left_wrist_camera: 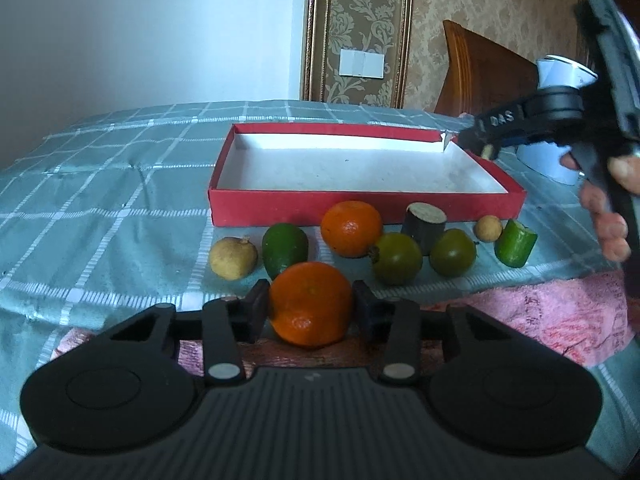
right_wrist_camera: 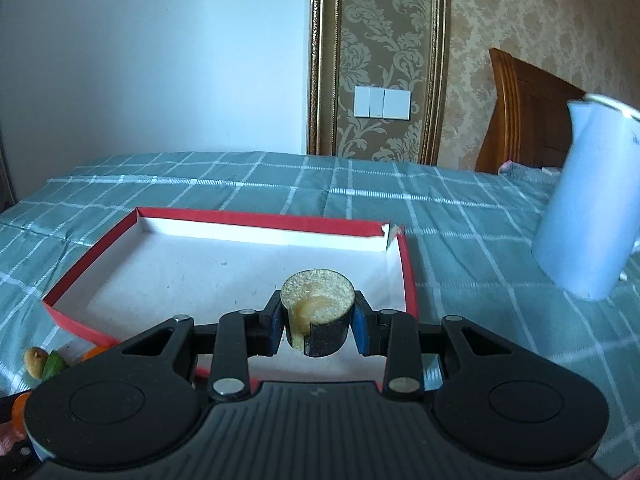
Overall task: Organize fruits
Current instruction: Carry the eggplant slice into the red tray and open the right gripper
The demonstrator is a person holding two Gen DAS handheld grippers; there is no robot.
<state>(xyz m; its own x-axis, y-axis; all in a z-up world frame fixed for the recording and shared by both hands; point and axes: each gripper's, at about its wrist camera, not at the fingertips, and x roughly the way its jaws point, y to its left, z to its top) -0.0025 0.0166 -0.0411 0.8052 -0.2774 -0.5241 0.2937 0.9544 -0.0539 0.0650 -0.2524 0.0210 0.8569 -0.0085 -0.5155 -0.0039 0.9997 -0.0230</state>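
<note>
Raised letters "DAS" readable on black arm of right gripper (left_wrist_camera: 486,148), far right in left wrist view, above red box corner. Small light mark on near black housing in both wrist views: too small to read. White jug at far right: faint mark, illegible. Nothing else readable.

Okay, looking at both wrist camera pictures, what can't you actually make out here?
- Left wrist view: underside of the orange in the left gripper, hidden by the gripper body.
- Left wrist view: right gripper tip blurred; the piece in it is unreadable.
- Right wrist view: white jug cut off by the right edge.
- Right wrist view: loose fruits mostly hidden behind the gripper body.
</note>
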